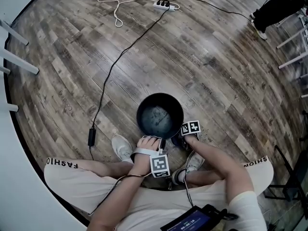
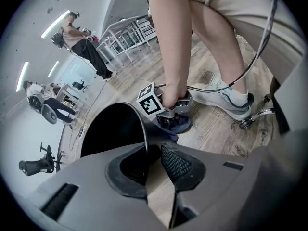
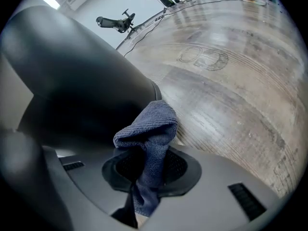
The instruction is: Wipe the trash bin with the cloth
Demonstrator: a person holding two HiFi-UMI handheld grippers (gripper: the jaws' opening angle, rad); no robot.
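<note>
A round black trash bin (image 1: 160, 115) stands open on the wood floor between the person's feet. My left gripper (image 1: 160, 144) sits at its near rim. In the left gripper view the thin rim (image 2: 143, 129) runs between the jaws of my left gripper (image 2: 151, 160), which hold it. My right gripper (image 1: 182, 137) is low against the bin's near right side. It is shut on a blue cloth (image 3: 149, 134) that bunches out of the right gripper (image 3: 149, 166) and touches the bin's outer wall (image 3: 82, 81). The left gripper view also shows that cloth (image 2: 179, 127).
A black cable (image 1: 110, 76) crosses the floor from a white power strip (image 1: 163, 5). White shoes (image 1: 122, 148) flank the bin. White furniture legs (image 1: 19, 61) stand at the left, another person's legs (image 1: 274, 8) at the top right, and a screen device (image 1: 192, 220) on the lap.
</note>
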